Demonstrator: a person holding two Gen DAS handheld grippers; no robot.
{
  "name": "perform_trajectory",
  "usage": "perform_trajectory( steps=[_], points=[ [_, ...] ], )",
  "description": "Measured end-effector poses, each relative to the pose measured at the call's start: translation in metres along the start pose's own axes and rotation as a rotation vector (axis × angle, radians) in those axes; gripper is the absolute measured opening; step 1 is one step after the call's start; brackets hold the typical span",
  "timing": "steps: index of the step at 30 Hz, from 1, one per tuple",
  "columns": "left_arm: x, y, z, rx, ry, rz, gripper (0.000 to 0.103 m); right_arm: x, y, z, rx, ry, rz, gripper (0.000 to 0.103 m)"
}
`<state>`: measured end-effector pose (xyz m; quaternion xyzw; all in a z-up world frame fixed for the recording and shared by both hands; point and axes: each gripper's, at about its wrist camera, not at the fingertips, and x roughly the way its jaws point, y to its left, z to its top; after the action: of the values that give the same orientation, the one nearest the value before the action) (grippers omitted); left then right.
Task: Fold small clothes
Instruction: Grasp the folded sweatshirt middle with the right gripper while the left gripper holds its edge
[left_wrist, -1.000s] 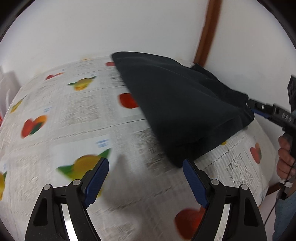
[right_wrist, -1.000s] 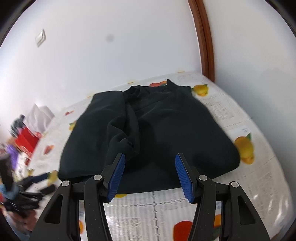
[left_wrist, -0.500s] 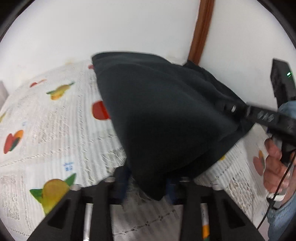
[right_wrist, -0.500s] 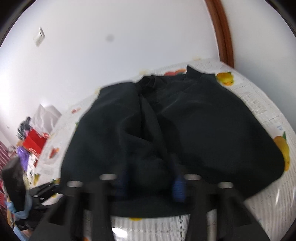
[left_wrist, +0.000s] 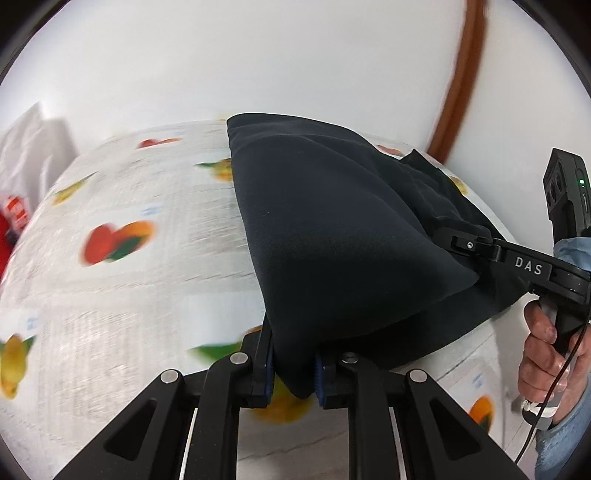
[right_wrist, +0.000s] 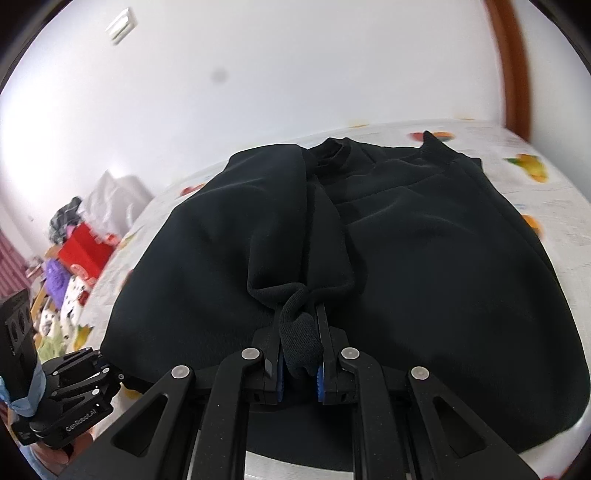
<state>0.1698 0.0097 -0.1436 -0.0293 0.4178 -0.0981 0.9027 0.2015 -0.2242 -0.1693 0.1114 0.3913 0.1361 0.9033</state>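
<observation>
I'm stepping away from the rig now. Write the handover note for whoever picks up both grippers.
Left gripper: jaws just closed, shut on the near corner of the black sweater.
Right gripper: jaws just closed, shut on the ribbed sleeve cuff.
The sweater lies spread on the fruit-print tablecloth, one side already folded over the body.
Left: finish the folds and smooth it flat.

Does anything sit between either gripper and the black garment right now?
Nothing visible does. The left gripper has just closed on the near corner of the black garment, and the right gripper has just closed on a ribbed cuff bunched at the near edge. Cloth sits directly between the pads of both.
</observation>
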Motion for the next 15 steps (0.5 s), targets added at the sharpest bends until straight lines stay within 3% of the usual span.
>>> perform_trajectory(
  steps=[5, 8, 10, 12, 15],
  points=[
    [-0.022, 0.041, -0.020, -0.020, 0.010, -0.029, 0.017, -0.002, 0.037, -0.009, -0.054, -0.017, 0.100, 0.013],
    [-0.028, 0.049, -0.026, -0.007, 0.015, -0.055, 0.022, -0.005, 0.045, -0.015, -0.081, -0.008, 0.103, 0.020],
    [-0.029, 0.051, -0.027, -0.006, 0.008, -0.069, 0.029, -0.008, 0.051, -0.017, -0.107, -0.012, 0.073, 0.029],
    [-0.029, 0.053, -0.026, -0.011, 0.012, -0.044, 0.057, -0.002, 0.054, -0.012, -0.102, -0.008, 0.060, 0.057],
    [-0.021, 0.054, -0.019, -0.016, 0.015, -0.059, 0.058, 0.012, 0.060, -0.003, -0.056, -0.002, 0.069, 0.059]
  ],
)
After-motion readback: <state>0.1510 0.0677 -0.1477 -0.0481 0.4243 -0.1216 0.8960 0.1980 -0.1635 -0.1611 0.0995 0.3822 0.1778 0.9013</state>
